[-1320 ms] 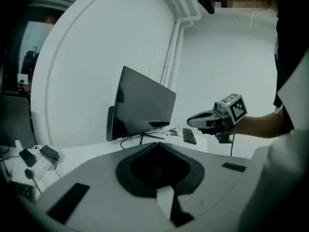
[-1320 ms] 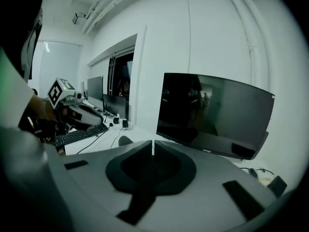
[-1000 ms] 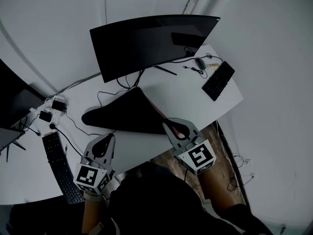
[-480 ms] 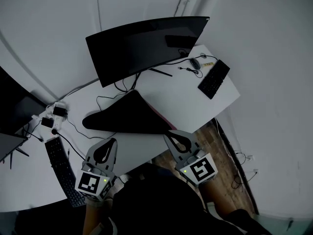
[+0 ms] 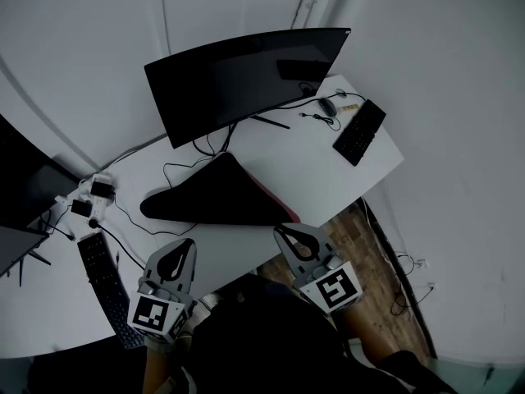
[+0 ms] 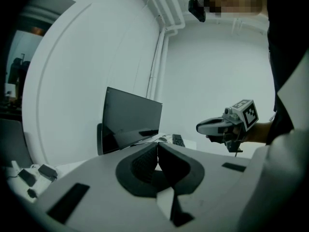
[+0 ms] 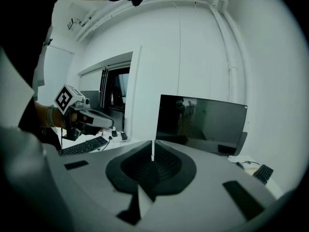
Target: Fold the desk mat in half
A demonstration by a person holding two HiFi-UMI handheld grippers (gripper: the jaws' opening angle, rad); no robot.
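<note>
The black desk mat [image 5: 220, 195] lies folded over on the white desk [image 5: 320, 167], in front of the monitor, with a reddish underside showing along its right edge. Both grippers hover near the desk's front edge, apart from the mat. My left gripper [image 5: 183, 245] is shut and holds nothing, with its jaws pointing at the mat's near left side. My right gripper [image 5: 284, 231] is also shut and empty, just short of the mat's near right corner. The left gripper view shows shut jaws and the right gripper [image 6: 227, 126] beyond. In neither gripper view does the mat show.
A large curved monitor [image 5: 246, 76] stands behind the mat, with cables running beside it. One black keyboard [image 5: 359, 131] lies at the far right corner, another keyboard [image 5: 105, 279] at the near left. Adapters and plugs [image 5: 92, 197] sit at the left. Wooden floor [image 5: 381, 253] lies beyond the desk's right edge.
Both grippers have drawn back from the mat toward the person. The mat lies as it did.
</note>
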